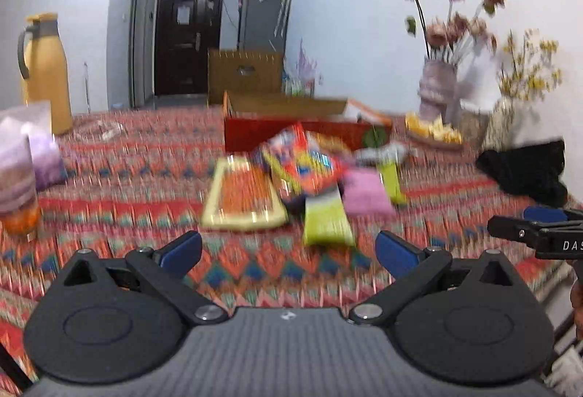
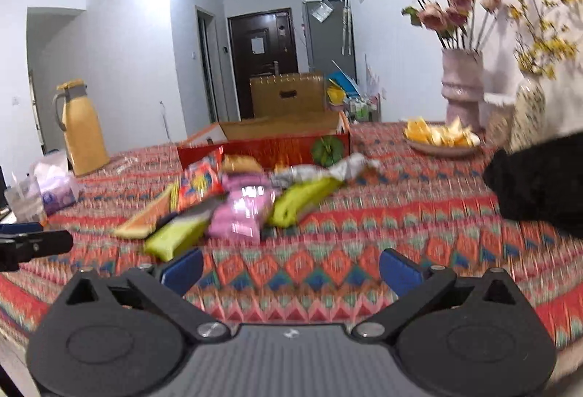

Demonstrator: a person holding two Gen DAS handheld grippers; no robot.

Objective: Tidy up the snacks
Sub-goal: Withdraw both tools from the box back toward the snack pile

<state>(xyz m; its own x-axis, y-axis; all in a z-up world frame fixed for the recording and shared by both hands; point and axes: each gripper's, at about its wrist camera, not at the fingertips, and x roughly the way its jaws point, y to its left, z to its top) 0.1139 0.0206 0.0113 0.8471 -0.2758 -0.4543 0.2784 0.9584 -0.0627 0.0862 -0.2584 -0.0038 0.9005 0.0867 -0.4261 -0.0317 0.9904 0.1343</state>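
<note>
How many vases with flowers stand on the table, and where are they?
2. A pale ribbed vase with pink flowers stands at the far right by the wall. A speckled vase with yellow flowers stands to its right. Others may be hidden behind the black object.

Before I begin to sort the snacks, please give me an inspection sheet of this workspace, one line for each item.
Surface: table under a red patterned cloth; pictures blurred.
Job's things: snack packets in a loose pile at the middle, among them a pink packet and two green ones; open red box right behind the pile.
Clutter: yellow jug, tissue pack, plate of orange slices, two flower vases, black cloth.
Grippers: left gripper open, holds nothing; right gripper open, holds nothing; both short of the pile.
Cables: nothing seen.
Surroundings: dark door, cardboard box, grey cabinet.
</note>
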